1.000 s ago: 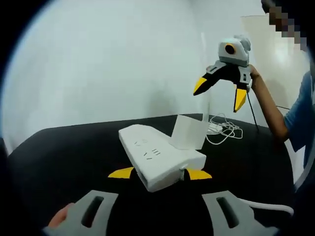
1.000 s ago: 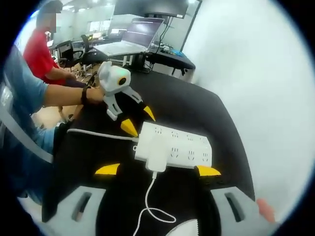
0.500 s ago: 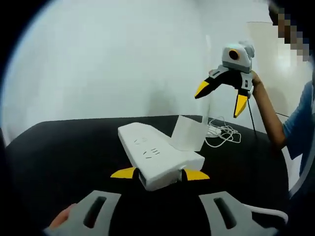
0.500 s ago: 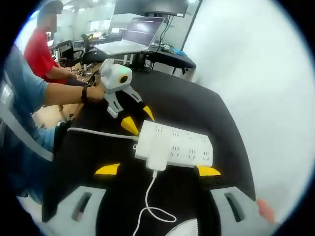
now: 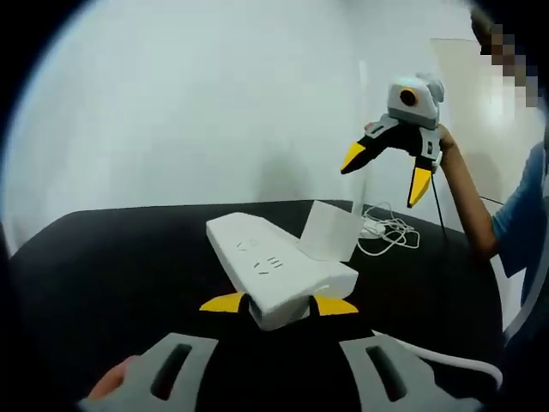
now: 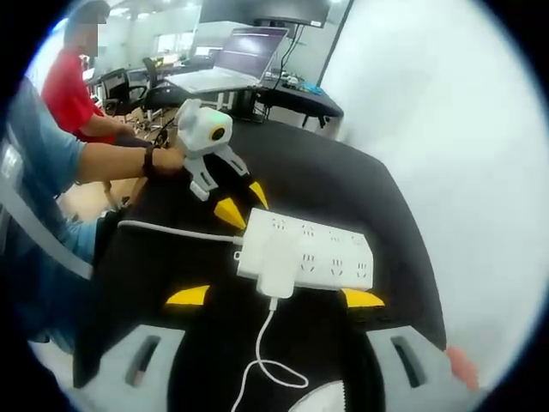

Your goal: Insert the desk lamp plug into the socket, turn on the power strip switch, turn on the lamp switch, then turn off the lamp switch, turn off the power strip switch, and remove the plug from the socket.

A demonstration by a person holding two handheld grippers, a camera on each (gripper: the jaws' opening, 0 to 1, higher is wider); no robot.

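Black cloth covers the desk [image 5: 103, 257], and a plain white wall is seen behind it in the left gripper view. A white power strip [image 5: 279, 270] lies flat on the desk, and a white plug block [image 5: 330, 232] is seated in one of its sockets near the cord end. From the plug block a thin white cord [image 6: 262, 365] is led off across the desk; a coil of it [image 5: 390, 233] is seen beside a slim white lamp pole [image 5: 362, 137].

The left tongs [image 5: 279, 304] are held low at the near end of the power strip, spread, with one yellow tip at each side of that end; whether the tips touch it cannot be told. In the right gripper view they are seen beside the strip's far corner.

The right tongs [image 6: 274, 298] are spread wide, with the power strip and plug block between the tips, not pinched. In the left gripper view they are seen raised well above the desk, held by a hand [image 5: 443, 137].
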